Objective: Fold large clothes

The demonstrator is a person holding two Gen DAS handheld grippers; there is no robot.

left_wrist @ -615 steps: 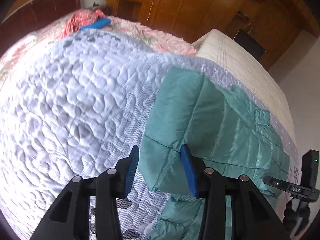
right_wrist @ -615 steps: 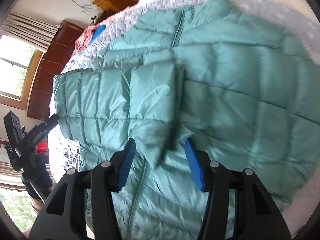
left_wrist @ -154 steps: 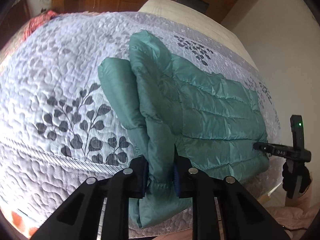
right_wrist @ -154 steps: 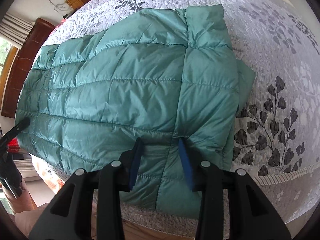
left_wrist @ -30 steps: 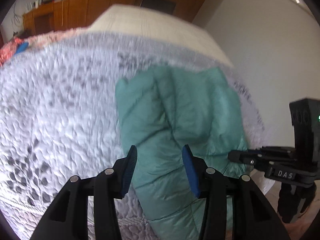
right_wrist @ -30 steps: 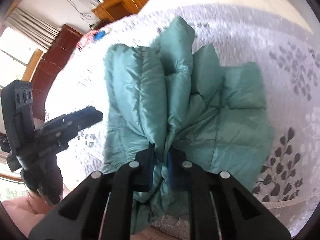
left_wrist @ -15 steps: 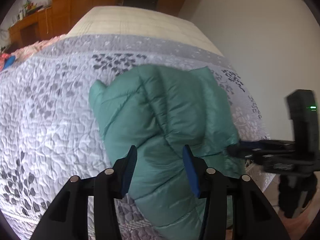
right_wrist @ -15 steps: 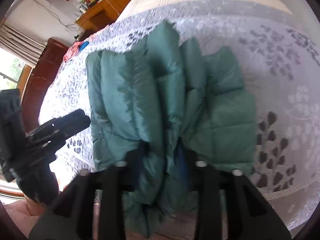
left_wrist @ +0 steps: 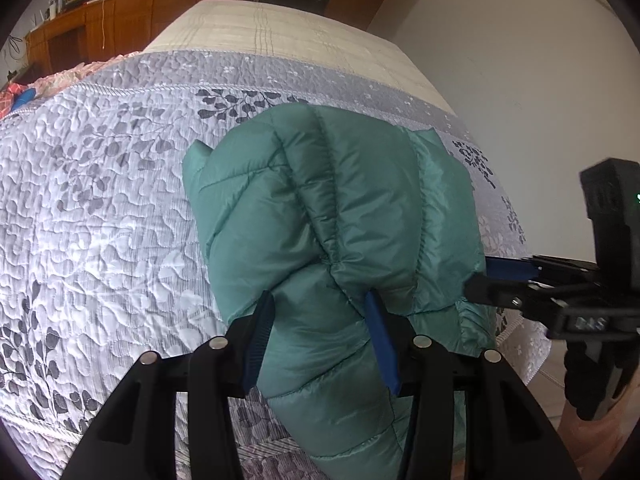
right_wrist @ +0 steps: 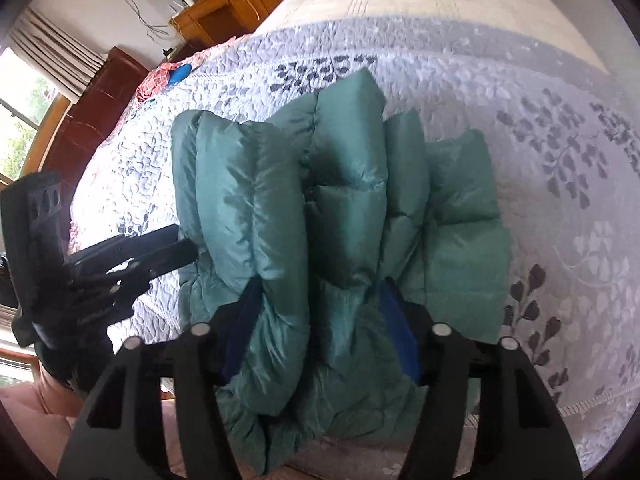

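A teal puffer jacket (left_wrist: pixel 332 216) lies folded into a thick bundle on the grey-and-white quilted bed (left_wrist: pixel 100 216), near its front edge. My left gripper (left_wrist: pixel 322 344) is open, its blue pads on either side of the bundle's near end. My right gripper (right_wrist: pixel 320 332) is also open, its jaws wide around the bundle's (right_wrist: pixel 320 216) bunched layers. In the left wrist view the right gripper (left_wrist: pixel 560 288) reaches in from the right, touching the jacket's edge. In the right wrist view the left gripper (right_wrist: pixel 120 264) reaches in from the left.
A cream mattress end (left_wrist: pixel 280 36) and wooden cabinets (left_wrist: pixel 80 32) lie beyond the quilt. A pink cloth with a blue item (right_wrist: pixel 176 74) sits at the far left. A dark wooden headboard (right_wrist: pixel 100 120) and a window (right_wrist: pixel 24 112) are on the left. A white wall (left_wrist: pixel 520 80) stands right.
My right gripper, shut on the jacket's bunched layers a second ago, has opened wide. The bundle has settled onto the quilt. My left gripper stays open and has moved closer to the bundle.
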